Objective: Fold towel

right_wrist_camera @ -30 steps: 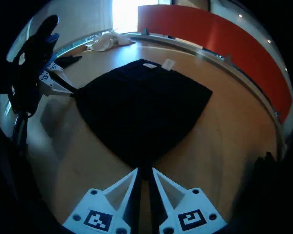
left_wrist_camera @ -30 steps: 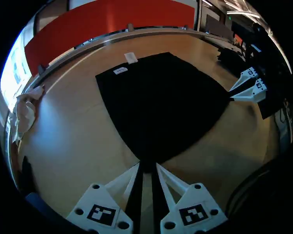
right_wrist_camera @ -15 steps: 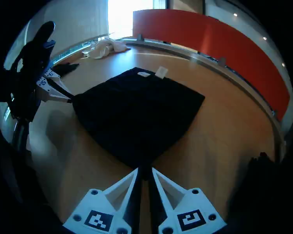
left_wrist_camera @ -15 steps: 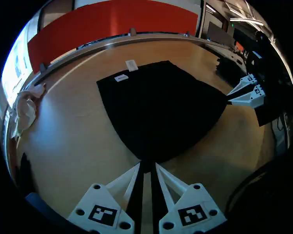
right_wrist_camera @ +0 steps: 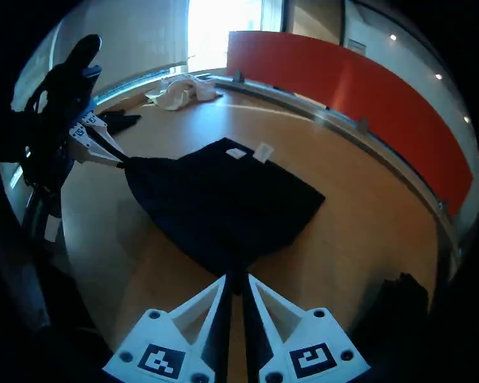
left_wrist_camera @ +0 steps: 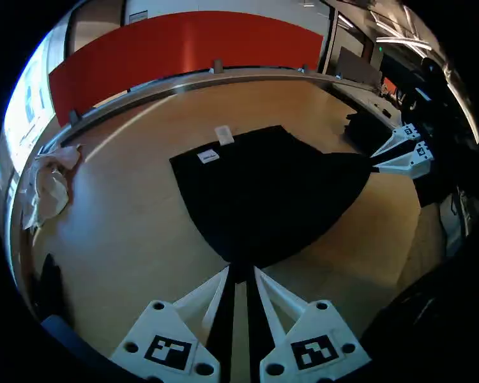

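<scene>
A black towel [left_wrist_camera: 265, 191] is spread on a wooden counter [left_wrist_camera: 124, 217] (two small white tags [left_wrist_camera: 209, 156] mark its far edge). The left claw [left_wrist_camera: 240, 276] is pinched closed on one near corner. The right claw [right_wrist_camera: 237, 281] is pinched closed on the other. A crumpled pale cloth [left_wrist_camera: 45, 188] lies well apart.

Strong daylight pours from a window [right_wrist_camera: 223, 32] that is blown out to white, and it lays a pale sheen across the tabletop [right_wrist_camera: 361, 191]. The black towel [right_wrist_camera: 220, 198] reads as a near-featureless dark mass with a soft shadow beside it. The right side of the left gripper view is dim. Fisheye distortion bends the red panel [left_wrist_camera: 188, 45] and the tabletop's rim, and the centre is sharp.
</scene>
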Tool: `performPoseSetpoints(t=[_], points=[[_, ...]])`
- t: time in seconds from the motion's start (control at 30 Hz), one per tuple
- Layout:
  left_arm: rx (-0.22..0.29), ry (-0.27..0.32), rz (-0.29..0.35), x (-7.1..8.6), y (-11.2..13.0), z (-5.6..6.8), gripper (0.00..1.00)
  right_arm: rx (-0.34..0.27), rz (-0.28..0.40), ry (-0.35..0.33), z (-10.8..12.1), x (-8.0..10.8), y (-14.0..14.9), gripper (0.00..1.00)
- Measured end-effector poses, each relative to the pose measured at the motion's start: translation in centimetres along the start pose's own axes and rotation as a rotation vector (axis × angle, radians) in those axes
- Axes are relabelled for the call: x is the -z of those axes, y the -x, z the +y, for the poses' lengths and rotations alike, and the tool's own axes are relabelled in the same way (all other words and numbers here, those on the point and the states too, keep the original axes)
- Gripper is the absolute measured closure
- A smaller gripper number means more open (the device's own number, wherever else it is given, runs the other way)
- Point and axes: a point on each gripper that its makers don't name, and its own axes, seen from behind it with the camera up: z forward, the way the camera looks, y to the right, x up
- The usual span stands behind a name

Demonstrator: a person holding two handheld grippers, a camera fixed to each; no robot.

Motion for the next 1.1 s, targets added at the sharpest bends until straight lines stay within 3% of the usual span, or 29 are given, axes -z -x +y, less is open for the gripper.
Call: performPoseSetpoints(t=[0.3,0.67,0.87,1.1], points=[[0.002,0.015,0.003,3.4,-1.1,1.0,0.88,0.029,0.008,-0.017,-0.8,3.6,-2.0,0.90],[0.031,0.047,-0.003,6.2,-1.3,2.6,0.88,0.040,-0.038,-0.035,-1.8,5.9,-1.6,0.90],[0.043,0.049,-0.008,6.0,-0.9,2.9,0.88,0.039,-0.047,-0.036,-1.7,5.8,-1.7,0.90],[0.060,0.037,0.015,4.9,-2.4,1.9,0.88,0.047,-0.048,-0.021,-0.4,4.7,-2.5,0.90]])
